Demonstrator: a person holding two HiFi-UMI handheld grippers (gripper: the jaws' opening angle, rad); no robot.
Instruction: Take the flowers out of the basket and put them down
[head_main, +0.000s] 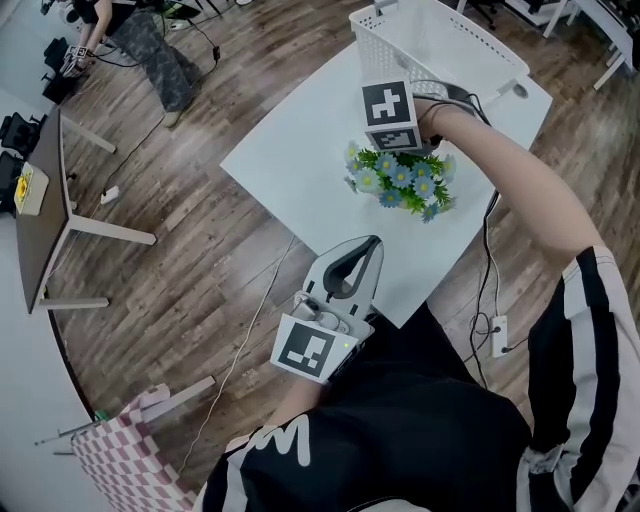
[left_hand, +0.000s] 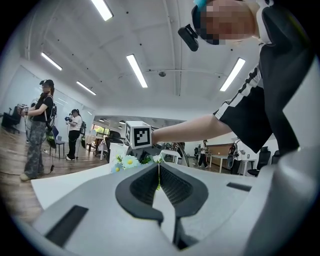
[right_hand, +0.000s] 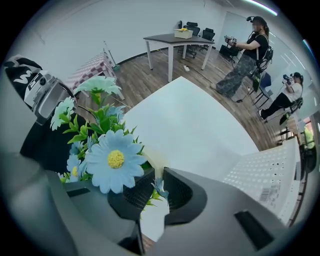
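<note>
blue flowers (head_main: 405, 178): hanging over white surface (head_main: 300, 150), near white basket (head_main: 440, 40)
right fingers (right_hand: 181, 192): nearly closed, pinching the flower stems
left fingers (left_hand: 176, 187): pressing together, holding nothing

the grey two-jaw left gripper (head_main: 368, 243) is held low, close to the body, pointing level and away, its jaws pressed together with nothing between them. the bare right forearm (head_main: 520, 185) reaches out; the grey right gripper (right_hand: 156, 186) points straight down, jaws clamped on the stems of the blue artificial flowers (right_hand: 114, 160).
</note>
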